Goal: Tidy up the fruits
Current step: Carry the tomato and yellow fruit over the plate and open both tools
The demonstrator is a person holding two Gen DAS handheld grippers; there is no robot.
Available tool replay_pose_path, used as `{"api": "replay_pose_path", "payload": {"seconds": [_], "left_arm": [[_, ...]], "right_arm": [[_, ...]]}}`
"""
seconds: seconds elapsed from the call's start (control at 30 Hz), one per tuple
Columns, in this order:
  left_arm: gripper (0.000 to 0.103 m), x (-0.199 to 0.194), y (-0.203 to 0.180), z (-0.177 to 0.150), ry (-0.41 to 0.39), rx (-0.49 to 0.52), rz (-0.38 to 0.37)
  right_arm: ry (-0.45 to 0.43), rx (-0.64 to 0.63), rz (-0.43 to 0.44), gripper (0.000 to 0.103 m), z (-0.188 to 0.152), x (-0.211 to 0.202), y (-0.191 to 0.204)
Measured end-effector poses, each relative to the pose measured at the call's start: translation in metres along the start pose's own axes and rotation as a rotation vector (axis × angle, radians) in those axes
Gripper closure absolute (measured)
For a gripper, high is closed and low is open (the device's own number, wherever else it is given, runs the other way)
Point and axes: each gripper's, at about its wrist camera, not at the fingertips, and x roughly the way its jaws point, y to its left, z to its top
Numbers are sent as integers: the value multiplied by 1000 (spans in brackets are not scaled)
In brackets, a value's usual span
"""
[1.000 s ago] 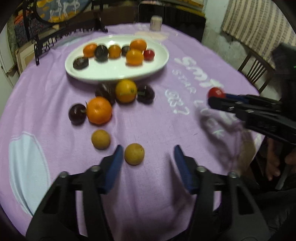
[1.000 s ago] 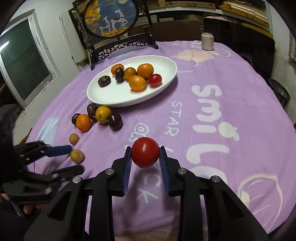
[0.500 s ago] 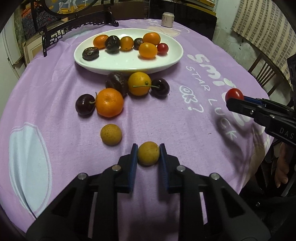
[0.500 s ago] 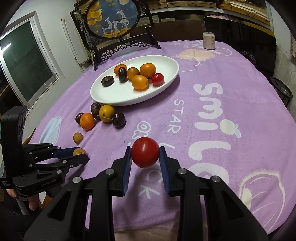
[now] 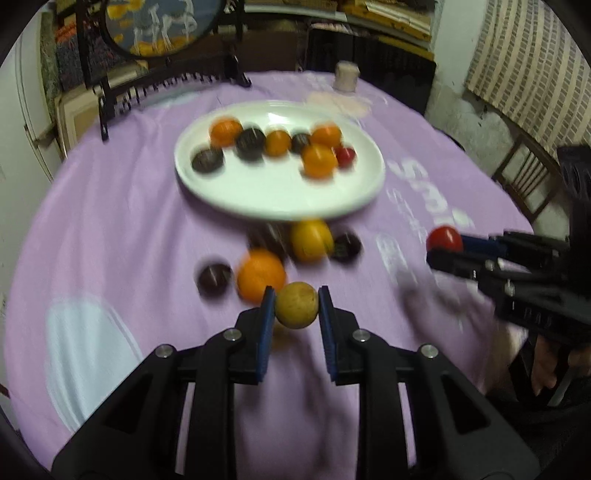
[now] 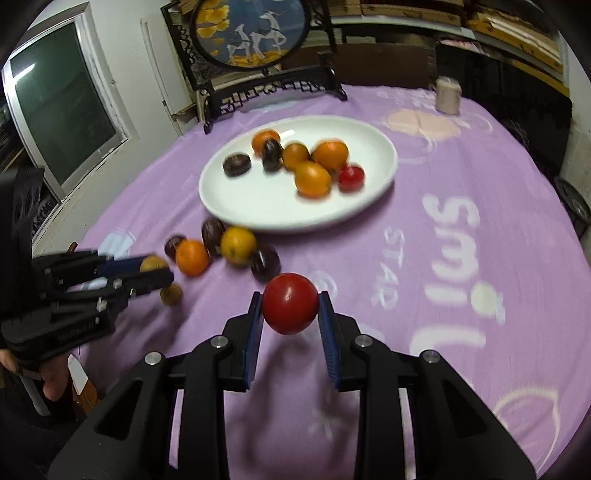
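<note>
My left gripper (image 5: 296, 306) is shut on a small tan round fruit (image 5: 296, 305) and holds it above the purple cloth; it also shows in the right wrist view (image 6: 153, 264). My right gripper (image 6: 290, 308) is shut on a red tomato (image 6: 290, 302), also seen in the left wrist view (image 5: 444, 239). The white oval plate (image 5: 277, 199) holds several oranges, dark plums and a small red fruit (image 5: 345, 156). In front of it lie an orange (image 5: 260, 274), a yellow-orange fruit (image 5: 311, 240) and dark plums (image 5: 215, 278). Another tan fruit (image 6: 171, 294) lies on the cloth.
A round table with a purple printed cloth (image 6: 461, 229). A dark ornamental stand with a round picture (image 6: 258, 33) is at the back. A small can (image 6: 447, 94) stands far right. A wooden chair (image 5: 524, 184) is beside the table.
My left gripper closed on the tan fruit and lifted it off the cloth, moving forward toward the plate. My right gripper keeps hold of the tomato and has moved closer to the plate.
</note>
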Motion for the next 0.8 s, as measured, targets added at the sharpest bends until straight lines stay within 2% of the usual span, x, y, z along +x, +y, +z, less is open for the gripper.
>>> {"api": "replay_pose_path", "payload": {"seconds": [0.13,0.27,0.37,0.5,0.63,0.8], "left_arm": [[80,11,15,51,-33,-25,48],[80,28,22,100,-41,-48,58],[79,47,26,129,-53,-61,102],[79,78,43,140,-20,-128,84],[79,93,58,138,12,-156,72],[76,94,63,139,-2,-163,71]], "right_arm": [[-33,-30,7,73,39,7,5],[-22,-39,35,73,77,26,8],[-13,-55,4,73,103,49,11],[9,-63,-59,73,122,85,6],[35,-56,-47,73,124,102,0],[17,-74,-58,72,127,108,2]]}}
